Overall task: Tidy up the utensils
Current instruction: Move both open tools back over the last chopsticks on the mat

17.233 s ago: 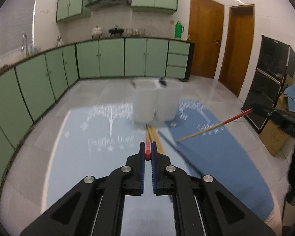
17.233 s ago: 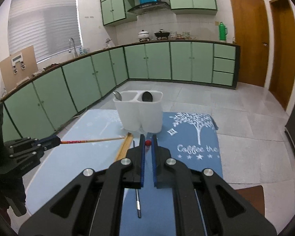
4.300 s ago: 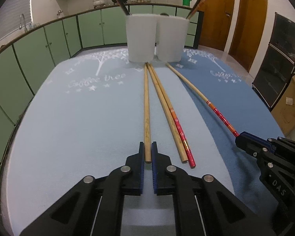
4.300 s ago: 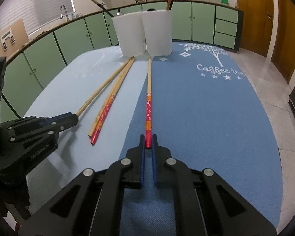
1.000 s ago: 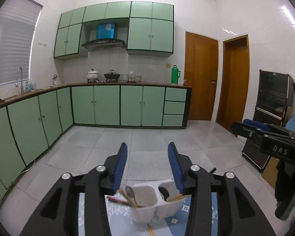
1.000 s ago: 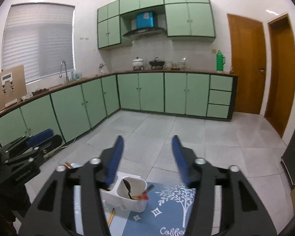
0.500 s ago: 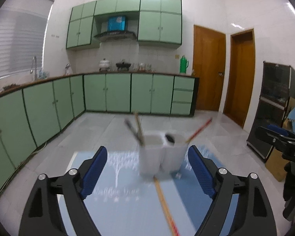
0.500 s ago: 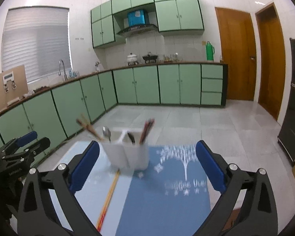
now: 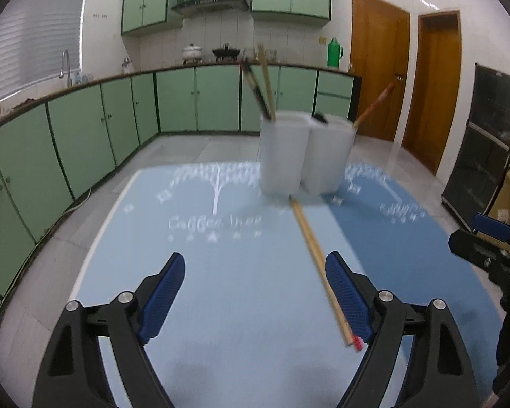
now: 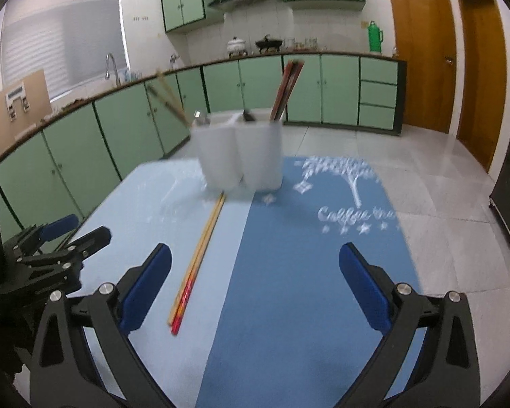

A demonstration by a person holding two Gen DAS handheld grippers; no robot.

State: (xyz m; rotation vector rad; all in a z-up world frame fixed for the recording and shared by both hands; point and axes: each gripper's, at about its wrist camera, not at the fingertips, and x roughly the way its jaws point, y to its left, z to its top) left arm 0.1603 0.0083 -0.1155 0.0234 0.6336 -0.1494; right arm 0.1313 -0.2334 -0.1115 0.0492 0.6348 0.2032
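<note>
Blue mat (image 9: 221, 306): holder (image 9: 302, 156) contents blurred; left tool (image 9: 255, 292), right tool (image 10: 255, 282) spread, empty.

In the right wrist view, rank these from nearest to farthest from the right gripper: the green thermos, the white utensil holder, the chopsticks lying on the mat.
Measured from the open right gripper:
1. Chopsticks on the mat, lying just left of its left finger.
2. White utensil holder, standing at the mat's far end, ahead and slightly left.
3. Green thermos, on the back counter, upper right.
</note>
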